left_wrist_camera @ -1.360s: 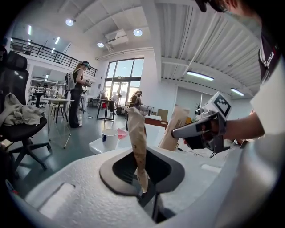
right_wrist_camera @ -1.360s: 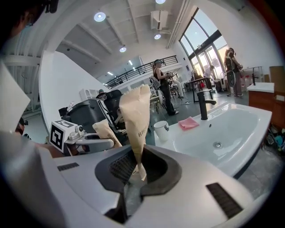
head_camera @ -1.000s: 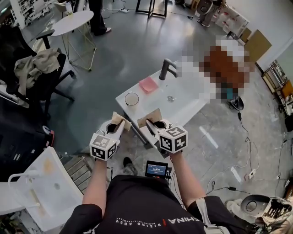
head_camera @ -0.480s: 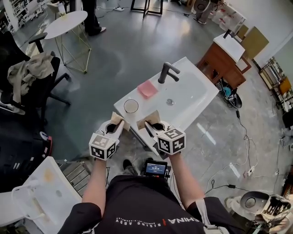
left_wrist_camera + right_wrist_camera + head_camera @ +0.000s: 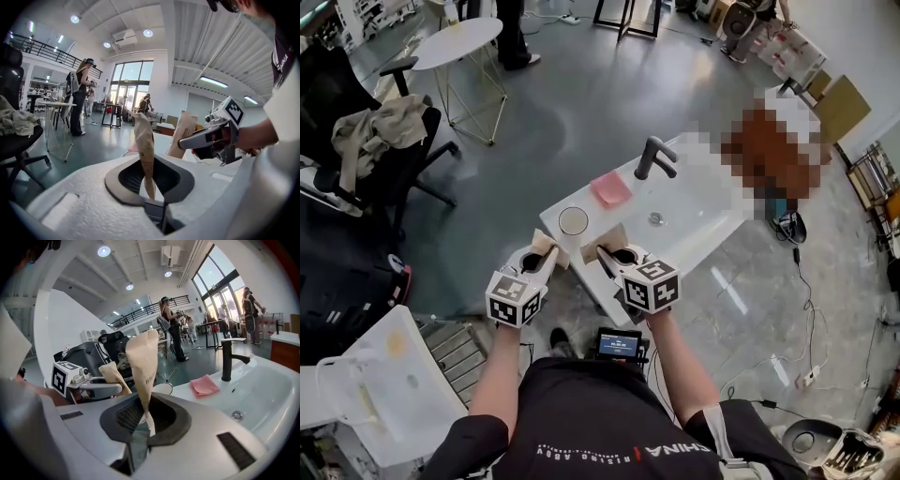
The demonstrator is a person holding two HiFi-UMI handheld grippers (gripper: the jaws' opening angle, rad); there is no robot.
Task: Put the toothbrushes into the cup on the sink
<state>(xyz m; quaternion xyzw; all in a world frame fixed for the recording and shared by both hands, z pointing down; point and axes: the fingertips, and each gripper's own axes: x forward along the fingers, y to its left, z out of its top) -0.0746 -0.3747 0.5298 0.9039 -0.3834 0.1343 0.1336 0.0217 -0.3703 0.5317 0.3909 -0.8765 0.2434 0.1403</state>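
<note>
In the head view a white sink (image 5: 703, 225) stands ahead, with a black faucet (image 5: 654, 156), a pink cloth (image 5: 610, 188) and a round white cup (image 5: 573, 221) on its near left corner. My left gripper (image 5: 546, 257) is shut on a tan paper-wrapped toothbrush (image 5: 144, 150) that sticks up between its jaws. My right gripper (image 5: 605, 255) is shut on a second paper-wrapped toothbrush (image 5: 143, 364). Both grippers hover side by side just short of the sink's near edge, the cup (image 5: 161, 389) a little beyond them. The brushes themselves are hidden inside the paper.
A round white table (image 5: 456, 42) and a black chair draped with clothes (image 5: 380, 131) stand at the left. Another white sink (image 5: 384, 394) is at the lower left. A person (image 5: 77, 101) stands far off. Cables lie on the floor at the right.
Both grippers keep their grip and their place before the sink. Only the head view has shifted slightly.
</note>
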